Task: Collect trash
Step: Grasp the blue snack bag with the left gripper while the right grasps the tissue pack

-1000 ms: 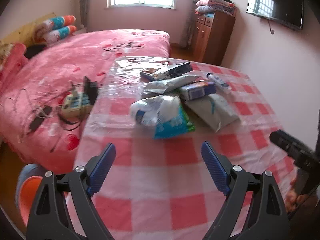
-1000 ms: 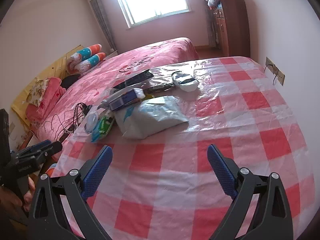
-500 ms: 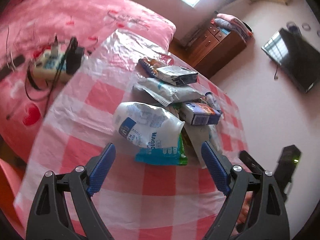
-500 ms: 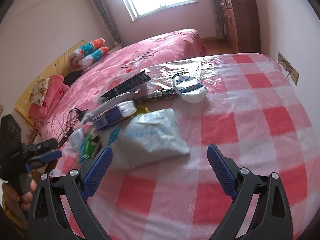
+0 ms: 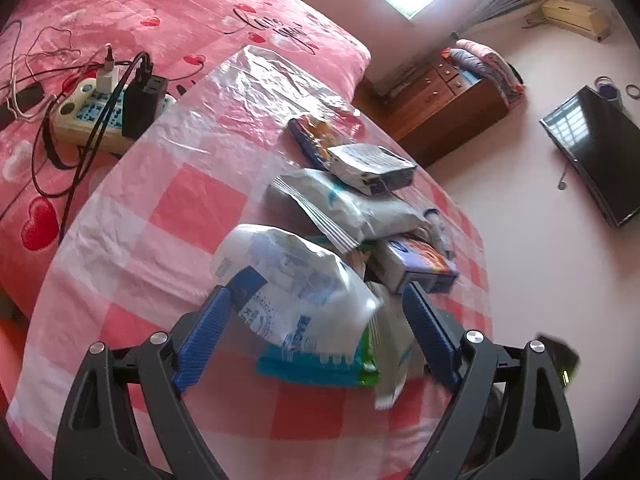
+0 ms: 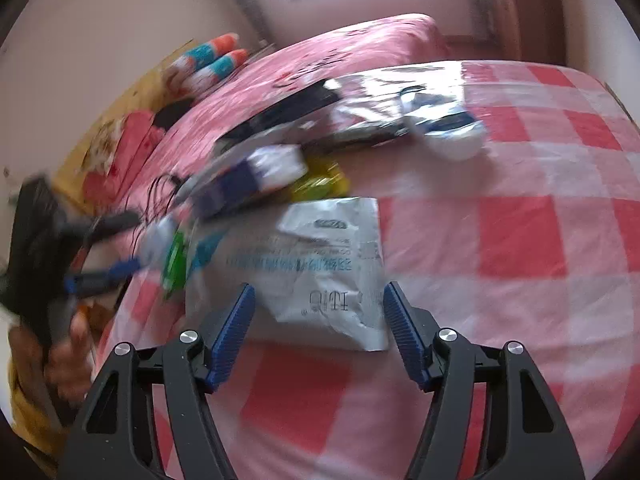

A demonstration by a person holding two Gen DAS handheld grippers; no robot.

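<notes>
- Both grippers have come down and in over the pile of trash on the checked tablecloth (image 5: 132,248); a second ago they hung back with bare cloth between their fingers, and now each one frames a wrapper.
- The right gripper (image 6: 316,318) has just been narrowing its jaws. The lower edge of a flat grey-white packet (image 6: 320,272) lies between them, but the blue pads stand clear of it on both sides, so nothing is gripped yet.
- The left gripper (image 5: 318,324) has its jaws wide open, as before, either side of a puffy white bag with blue print (image 5: 296,284). The picture is smeared there, so I cannot be sure whether a pad brushes it; it looks apart.
- To my eye this means the first pick is about to begin, with all the trash still on the table.
- The pile sits mid-table: the white bag lies on a teal and green wrapper (image 5: 320,364), with a small blue box (image 5: 412,268) just beside it, a long pale pouch (image 5: 344,204) behind, and a silver packet (image 5: 372,166) resting on that.
- The wrappers are crumpled and light, so they may slide when pinched.
- A power strip (image 5: 96,114) with cables lies on the pink bed (image 5: 160,8), off the table.
</notes>
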